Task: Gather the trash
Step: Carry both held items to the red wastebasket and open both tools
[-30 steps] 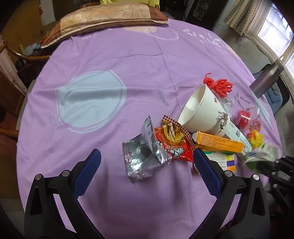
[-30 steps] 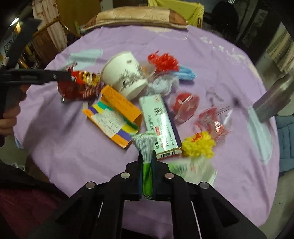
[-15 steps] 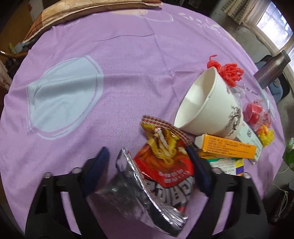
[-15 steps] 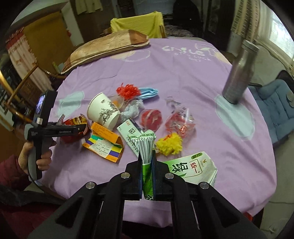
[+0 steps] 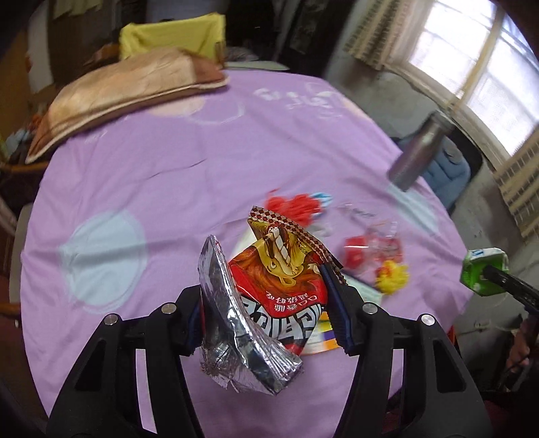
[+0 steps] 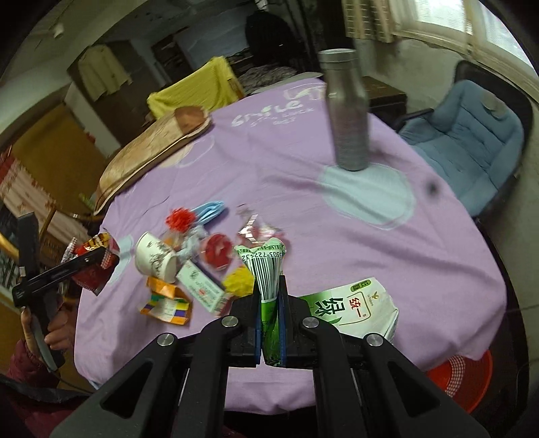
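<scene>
Left wrist view: left hand-held gripper (image 5: 266,303) closing on a snack bag (image 5: 269,296), lifted clear of the table (image 5: 168,151) for disposal. Right wrist view: right hand-held gripper (image 6: 270,323) clamped on a flattened green carton (image 6: 266,269); red bin (image 6: 461,380) at 4 o'clock, remaining litter at 10.

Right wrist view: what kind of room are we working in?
Most likely a lived-in room of a home. A round table under a purple cloth holds litter, a cushion lies at its far edge, and a padded blue chair stands by the window.
</scene>
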{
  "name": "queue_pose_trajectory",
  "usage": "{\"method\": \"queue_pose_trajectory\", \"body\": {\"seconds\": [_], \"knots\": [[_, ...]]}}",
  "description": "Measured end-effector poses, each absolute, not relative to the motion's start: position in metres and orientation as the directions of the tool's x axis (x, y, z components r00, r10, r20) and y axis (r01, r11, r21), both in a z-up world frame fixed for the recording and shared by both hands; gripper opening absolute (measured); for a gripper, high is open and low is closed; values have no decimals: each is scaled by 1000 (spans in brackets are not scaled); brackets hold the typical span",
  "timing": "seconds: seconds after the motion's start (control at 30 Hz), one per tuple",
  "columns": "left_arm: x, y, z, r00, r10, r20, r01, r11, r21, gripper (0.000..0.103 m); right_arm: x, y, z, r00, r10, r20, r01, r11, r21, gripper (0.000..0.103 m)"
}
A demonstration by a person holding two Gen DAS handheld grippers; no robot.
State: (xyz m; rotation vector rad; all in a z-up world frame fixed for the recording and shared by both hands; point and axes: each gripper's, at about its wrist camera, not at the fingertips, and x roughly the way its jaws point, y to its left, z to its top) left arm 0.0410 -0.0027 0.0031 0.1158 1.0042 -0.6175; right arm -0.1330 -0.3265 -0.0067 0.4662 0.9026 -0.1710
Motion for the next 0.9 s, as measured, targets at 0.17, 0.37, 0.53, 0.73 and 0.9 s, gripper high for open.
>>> {"method": "queue_pose_trajectory", "body": {"seconds": [0.17, 0.37, 0.53, 0.73, 0.9], "knots": [[14, -81, 14, 300, -507, -808, 686, 703, -187, 59, -193, -376, -17, 606, -52, -794, 489, 811, 320, 8], [-28, -176, 16, 160, -567, -808, 824, 528, -207, 59, -297, -438, -55, 528, -167, -833, 702, 637, 318, 8], [-72, -234, 24, 105, -576, -811, 900, 401, -168, 59, -362, -473, -100, 458, -179, -871, 809, 490, 325, 8], [-107, -289, 20, 62, -544, -837, 948, 295, -122, 59, -398, -509, -138, 426, -192, -884, 871, 350, 343, 43], [-141, -329, 9, 0, -515, -857, 976, 185, -111, 59, -425, -518, -123, 457, -256, -852, 870, 329, 368, 43]]}}
